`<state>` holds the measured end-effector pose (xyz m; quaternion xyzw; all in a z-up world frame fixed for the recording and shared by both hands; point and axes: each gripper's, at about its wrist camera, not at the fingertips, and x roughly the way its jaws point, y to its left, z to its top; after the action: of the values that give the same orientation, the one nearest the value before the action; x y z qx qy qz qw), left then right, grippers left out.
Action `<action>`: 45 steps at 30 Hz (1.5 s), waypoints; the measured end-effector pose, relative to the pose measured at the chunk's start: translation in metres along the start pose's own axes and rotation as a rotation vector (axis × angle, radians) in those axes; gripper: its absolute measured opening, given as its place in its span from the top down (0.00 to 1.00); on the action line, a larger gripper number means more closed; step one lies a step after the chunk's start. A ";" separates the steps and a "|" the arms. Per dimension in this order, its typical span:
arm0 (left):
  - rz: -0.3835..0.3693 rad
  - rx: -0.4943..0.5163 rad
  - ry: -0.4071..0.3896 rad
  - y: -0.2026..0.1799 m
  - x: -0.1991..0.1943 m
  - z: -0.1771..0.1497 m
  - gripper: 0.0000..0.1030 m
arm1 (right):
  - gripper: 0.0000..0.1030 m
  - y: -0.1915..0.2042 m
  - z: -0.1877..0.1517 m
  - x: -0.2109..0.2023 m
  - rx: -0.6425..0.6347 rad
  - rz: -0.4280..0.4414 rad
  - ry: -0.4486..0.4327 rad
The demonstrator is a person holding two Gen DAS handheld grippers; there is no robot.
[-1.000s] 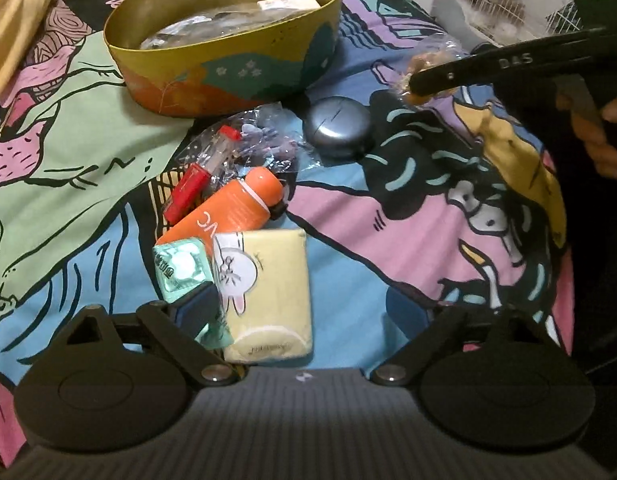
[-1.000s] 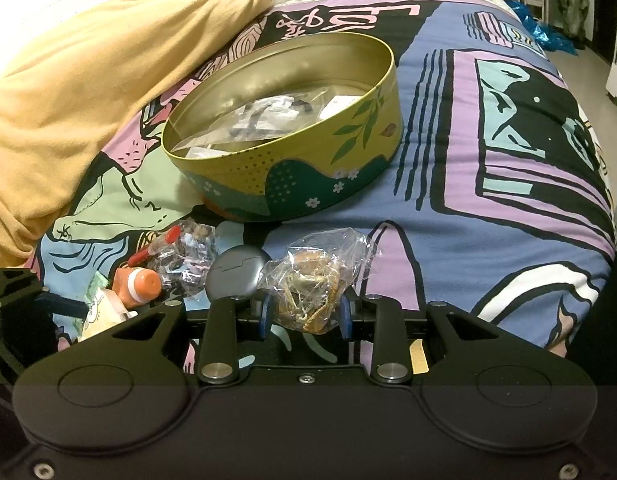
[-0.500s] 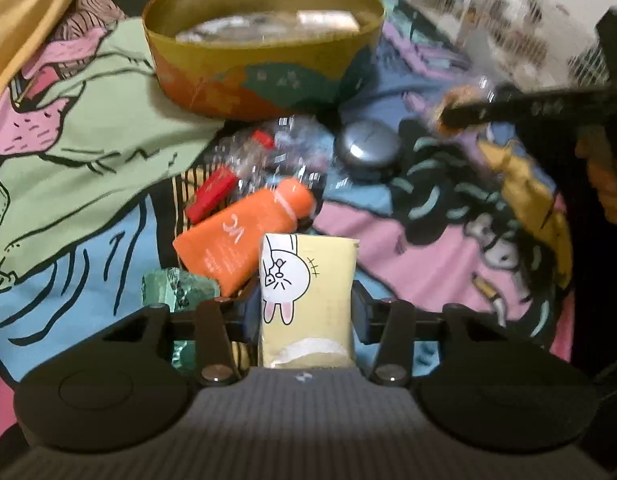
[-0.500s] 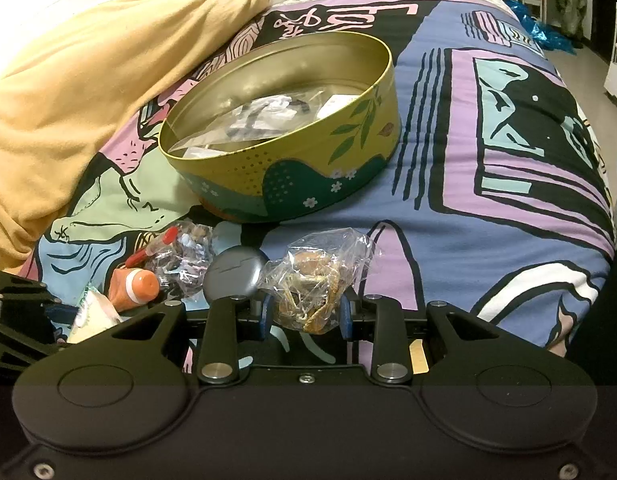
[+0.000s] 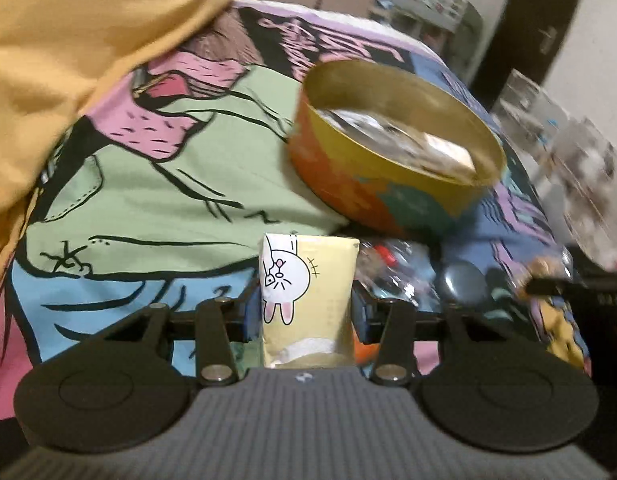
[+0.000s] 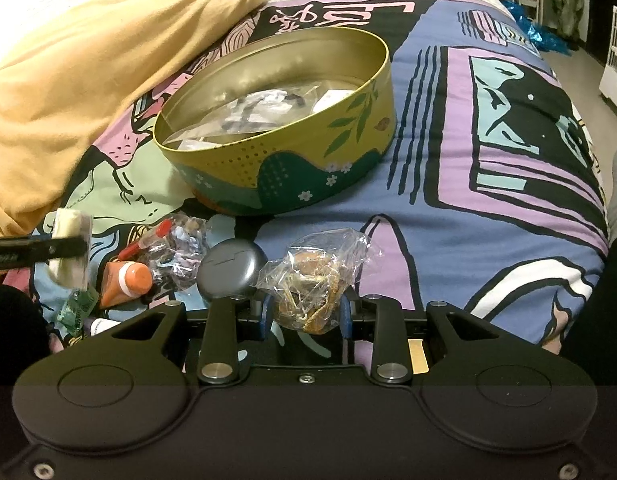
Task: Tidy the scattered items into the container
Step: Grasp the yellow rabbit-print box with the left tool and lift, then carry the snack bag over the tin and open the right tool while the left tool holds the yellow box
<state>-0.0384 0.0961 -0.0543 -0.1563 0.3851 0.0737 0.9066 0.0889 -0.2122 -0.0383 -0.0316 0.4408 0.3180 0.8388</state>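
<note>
Left claw (image 5: 307,307) clamps a yellow pack (image 5: 308,296) printed with a cartoon rabbit, lifted near the tin (image 6: 276,136) mid-bed; right claw (image 6: 306,314), nearly closed, pinches a clear plastic bag (image 6: 314,280)

By the 1 round tin (image 6: 284,168): 2 clear bags outside it (1 w/ beads (image 6: 176,252), 1 w/ brownish bits (image 6: 312,284)), 1 grey round case (image 6: 230,270), 1 orange tube (image 6: 126,282), 1 red-capped pen (image 6: 144,242), 1 green packet (image 6: 77,310), 1 yellow bunny tissue pack (image 5: 308,296).
</note>
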 end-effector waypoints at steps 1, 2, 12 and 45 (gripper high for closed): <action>0.001 -0.022 -0.007 0.004 0.002 -0.001 0.53 | 0.71 0.001 0.000 0.000 -0.003 -0.004 -0.001; 0.007 -0.044 -0.017 0.008 0.004 -0.001 0.53 | 0.71 0.002 -0.001 -0.001 -0.007 -0.008 -0.005; -0.012 -0.188 -0.151 0.035 -0.007 -0.008 0.53 | 0.71 0.013 0.001 -0.010 -0.035 -0.077 -0.024; -0.089 -0.230 -0.195 0.040 -0.008 -0.010 0.53 | 0.71 0.080 0.135 -0.005 -0.154 -0.088 -0.079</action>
<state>-0.0604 0.1302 -0.0642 -0.2681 0.2769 0.0920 0.9182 0.1387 -0.1062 0.0660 -0.1030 0.3799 0.3147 0.8637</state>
